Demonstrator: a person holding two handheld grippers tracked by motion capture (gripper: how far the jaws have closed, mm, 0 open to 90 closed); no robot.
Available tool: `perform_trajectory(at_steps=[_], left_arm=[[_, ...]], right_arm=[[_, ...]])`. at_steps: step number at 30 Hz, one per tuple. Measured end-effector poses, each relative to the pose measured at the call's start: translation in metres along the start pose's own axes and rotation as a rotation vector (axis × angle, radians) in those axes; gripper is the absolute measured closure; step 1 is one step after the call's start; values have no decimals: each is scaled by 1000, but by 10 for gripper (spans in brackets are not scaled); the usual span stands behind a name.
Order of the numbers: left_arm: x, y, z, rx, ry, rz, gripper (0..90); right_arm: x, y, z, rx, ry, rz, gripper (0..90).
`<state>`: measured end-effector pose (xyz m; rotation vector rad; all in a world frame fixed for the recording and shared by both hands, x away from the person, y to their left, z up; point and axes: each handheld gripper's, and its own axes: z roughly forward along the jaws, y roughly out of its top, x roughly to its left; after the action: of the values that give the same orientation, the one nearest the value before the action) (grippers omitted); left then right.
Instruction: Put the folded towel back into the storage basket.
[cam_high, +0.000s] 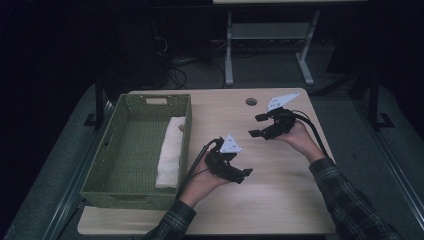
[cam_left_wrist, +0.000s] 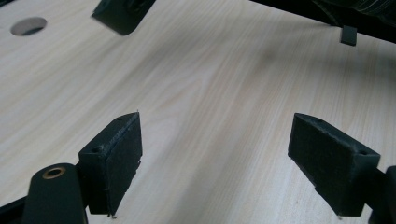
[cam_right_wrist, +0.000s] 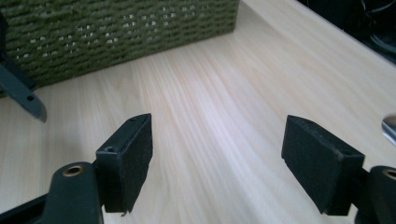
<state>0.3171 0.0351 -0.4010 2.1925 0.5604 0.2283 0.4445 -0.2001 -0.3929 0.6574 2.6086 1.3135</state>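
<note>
A green woven basket (cam_high: 131, 150) is sitting at the table's (cam_high: 280, 200) left side, with a folded white towel (cam_high: 170, 152) lying inside along its right wall. Just right of the basket, the left gripper (cam_high: 244, 174) is hovering released, holding nothing. Farther right of the basket, the right gripper (cam_high: 256, 125) is hanging spread wide, likewise empty.

We see the green basket (cam_right_wrist: 116, 32) cut off at twelve o'clock in the right gripper view. In the high view, a small object (cam_high: 181, 127) on the white towel (cam_high: 169, 150) is too small to identify.
</note>
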Motion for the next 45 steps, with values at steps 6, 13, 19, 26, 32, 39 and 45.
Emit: perform_trajectory(at_steps=[6,13,19,26,32,39,45], left_arm=[[-2,-14,14,32,-19,-8,172],[-2,-31,23,55,2,-25,169],[2,-44,30,111,24,-22,168],[2,-54,38,162,42,-21,164],[1,-57,40,177,59,-19,157],[1,-59,39,162,64,-21,147],[1,-66,39,107,68,-27,136]], right_arm=[[1,-23,-7,15,-27,31,204],[4,-54,-12,27,-53,82,181],[10,-78,-17,32,-75,112,179],[16,-102,-19,52,-103,129,175],[23,-117,-18,102,-130,129,175],[26,-126,-19,109,-148,130,174],[28,-130,-19,91,-170,109,167]])
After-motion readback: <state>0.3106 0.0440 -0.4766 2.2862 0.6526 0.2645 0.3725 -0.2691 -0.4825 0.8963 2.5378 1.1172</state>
